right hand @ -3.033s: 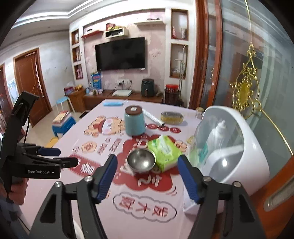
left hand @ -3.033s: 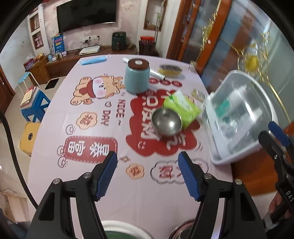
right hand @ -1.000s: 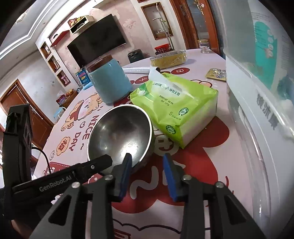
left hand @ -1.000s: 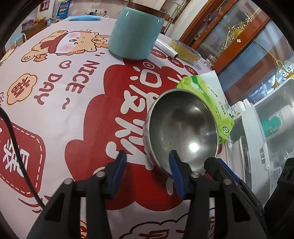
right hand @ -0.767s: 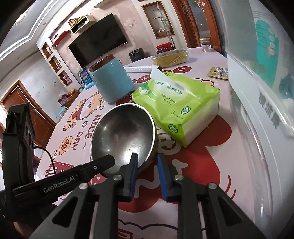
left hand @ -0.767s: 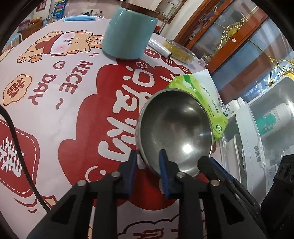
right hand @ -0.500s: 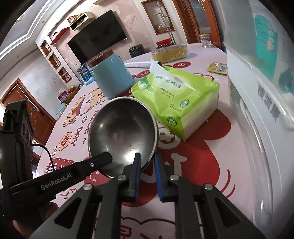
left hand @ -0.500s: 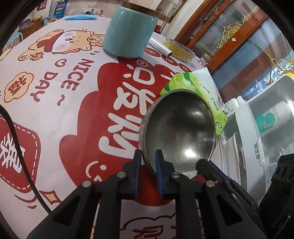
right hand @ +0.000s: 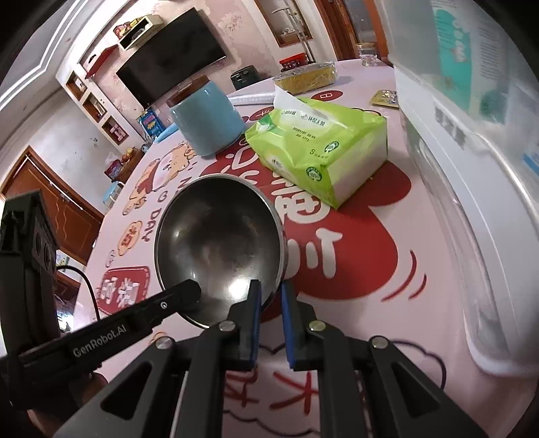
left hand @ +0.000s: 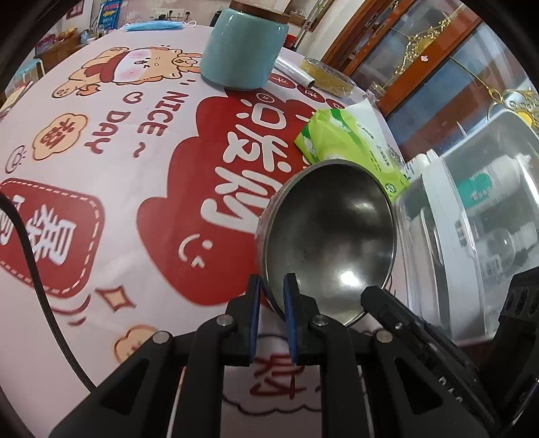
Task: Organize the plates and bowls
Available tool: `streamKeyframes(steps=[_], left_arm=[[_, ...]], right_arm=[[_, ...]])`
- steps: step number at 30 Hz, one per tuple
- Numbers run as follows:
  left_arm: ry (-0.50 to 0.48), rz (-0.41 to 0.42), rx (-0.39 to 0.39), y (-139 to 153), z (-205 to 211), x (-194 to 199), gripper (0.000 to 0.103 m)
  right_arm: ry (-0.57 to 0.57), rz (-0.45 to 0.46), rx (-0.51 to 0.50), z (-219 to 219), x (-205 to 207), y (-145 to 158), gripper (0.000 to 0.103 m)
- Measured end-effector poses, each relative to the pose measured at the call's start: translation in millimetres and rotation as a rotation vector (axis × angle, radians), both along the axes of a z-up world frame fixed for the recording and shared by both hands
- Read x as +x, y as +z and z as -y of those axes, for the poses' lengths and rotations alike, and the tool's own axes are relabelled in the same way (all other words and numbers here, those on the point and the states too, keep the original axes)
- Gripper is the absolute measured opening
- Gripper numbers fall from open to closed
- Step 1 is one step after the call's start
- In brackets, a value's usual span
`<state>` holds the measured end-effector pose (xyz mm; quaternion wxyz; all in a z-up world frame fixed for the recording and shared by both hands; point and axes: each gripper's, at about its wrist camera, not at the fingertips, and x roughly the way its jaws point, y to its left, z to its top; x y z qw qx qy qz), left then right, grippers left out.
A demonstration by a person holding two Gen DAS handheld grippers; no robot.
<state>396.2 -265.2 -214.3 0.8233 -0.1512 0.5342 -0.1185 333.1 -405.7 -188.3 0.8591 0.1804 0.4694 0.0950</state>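
Nearest the left wrist camera, the left gripper (left hand: 272, 303) has its blue fingers (left hand: 253, 316) clenched on the near rim of the steel bowl (left hand: 330, 236), one pad outside the wall and one inside. In the right wrist view the right gripper (right hand: 269, 310) pinches the same bowl (right hand: 219, 242) at its near rim in the same way, one pad inside, one outside. Each gripper shows in the other's view as a black bar lying along the bowl's edge. The bowl is tilted, its open side turned toward the cameras, above the red patch of the printed cloth on the counter (left hand: 111, 141); whether its base touches the cloth cannot be told.

Just beyond the bowl lies a green tissue pack (right hand: 320, 145), a white sheet sticking up from its top. To the right stands a clear-lidded white box (left hand: 471, 202) with bottles inside. Farther off is a teal jar (left hand: 242, 47) with a brown lid, and past it a roll of film (left hand: 293, 74) and a shallow dish (right hand: 306, 77) of something yellow. At the far edge lies a blue mask (left hand: 155, 25). A TV (right hand: 171, 60) hangs on the back wall.
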Motion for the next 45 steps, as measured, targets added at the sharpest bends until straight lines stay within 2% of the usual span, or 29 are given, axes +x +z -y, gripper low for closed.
streamKeyframes(steps=[12, 27, 36, 45], left_arm=[[-0.012, 0.038, 0.023, 44.2, -10.8, -51.9, 0.013], [-0.050, 0.110, 0.004, 94.4, -23.3, -135.1, 0.013], [-0.083, 0.127, 0.001, 109.8, -26.4, -183.4, 0.013], [-0.132, 0.111, 0.000, 112.9, -22.9, -226.4, 0.013]], right_arm=[[0.008, 0.028, 0.071, -0.1, -42.6, 37.6, 0.009], [0.002, 0.095, 0.072, -6.7, -126.4, 86.7, 0.009], [-0.005, 0.108, 0.063, -6.7, -173.2, 99.9, 0.009], [-0.035, 0.096, 0.037, -5.2, -218.4, 102.6, 0.009]])
